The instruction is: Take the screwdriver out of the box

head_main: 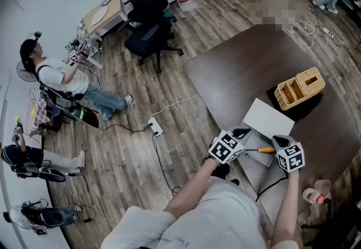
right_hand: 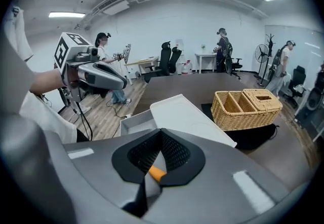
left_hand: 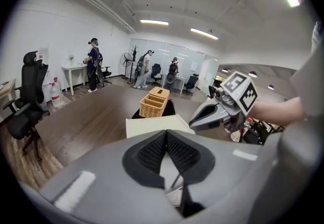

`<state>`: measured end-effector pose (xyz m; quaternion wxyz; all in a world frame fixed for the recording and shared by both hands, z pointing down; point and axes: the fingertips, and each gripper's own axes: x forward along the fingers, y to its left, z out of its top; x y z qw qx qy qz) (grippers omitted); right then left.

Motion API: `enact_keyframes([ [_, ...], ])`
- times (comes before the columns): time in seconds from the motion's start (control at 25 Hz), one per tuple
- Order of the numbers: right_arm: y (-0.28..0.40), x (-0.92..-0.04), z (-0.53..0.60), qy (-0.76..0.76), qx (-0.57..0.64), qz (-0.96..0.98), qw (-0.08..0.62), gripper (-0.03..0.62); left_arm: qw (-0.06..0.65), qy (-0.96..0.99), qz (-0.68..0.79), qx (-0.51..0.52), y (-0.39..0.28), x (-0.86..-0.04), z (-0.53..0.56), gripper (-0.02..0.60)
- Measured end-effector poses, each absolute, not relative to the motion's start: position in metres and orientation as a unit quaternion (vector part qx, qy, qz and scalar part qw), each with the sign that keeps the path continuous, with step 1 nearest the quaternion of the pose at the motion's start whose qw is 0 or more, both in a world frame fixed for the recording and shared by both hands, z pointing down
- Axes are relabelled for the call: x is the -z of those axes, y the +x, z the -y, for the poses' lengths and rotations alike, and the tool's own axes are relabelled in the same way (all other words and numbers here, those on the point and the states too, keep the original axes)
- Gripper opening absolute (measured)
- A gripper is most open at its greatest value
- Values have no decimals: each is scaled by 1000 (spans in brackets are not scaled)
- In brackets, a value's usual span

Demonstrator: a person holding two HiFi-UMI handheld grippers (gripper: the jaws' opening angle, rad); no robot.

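Note:
An orange-handled screwdriver (head_main: 264,150) hangs over the open white box (head_main: 255,164), its metal shaft pointing towards my left gripper. My right gripper (head_main: 280,141) is shut on the orange handle (right_hand: 157,172), which shows between its black pads. My left gripper (head_main: 241,132) sits close on the other side with its fingertips touching. In the left gripper view a thin metal shaft (left_hand: 177,180) shows in the gap behind those tips; whether it is pinched cannot be told. The box's lid (head_main: 269,118) stands open at the back.
A wicker basket (head_main: 299,89) with compartments rests on a black cloth farther back on the dark brown table (head_main: 248,67). A black office chair (head_main: 149,28) and a cable with a power strip (head_main: 155,127) are on the wooden floor. People sit at the far left.

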<state>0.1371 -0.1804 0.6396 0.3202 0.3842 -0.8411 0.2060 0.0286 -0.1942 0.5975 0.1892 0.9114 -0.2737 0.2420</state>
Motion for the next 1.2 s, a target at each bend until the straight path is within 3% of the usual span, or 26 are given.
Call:
enact_keyframes([
  [0.32,173,-646,203,284,-58,792,537,2,183,916,254,-251,37,-610,219,54],
  [0.72,147,-701,176,194,-149,816,524,2,179,924,205,-268,68,-625,222,54],
  [1.2,115,-742,134,80,-103,783,608,13,183,929,172,-271,62,-624,246,54],
])
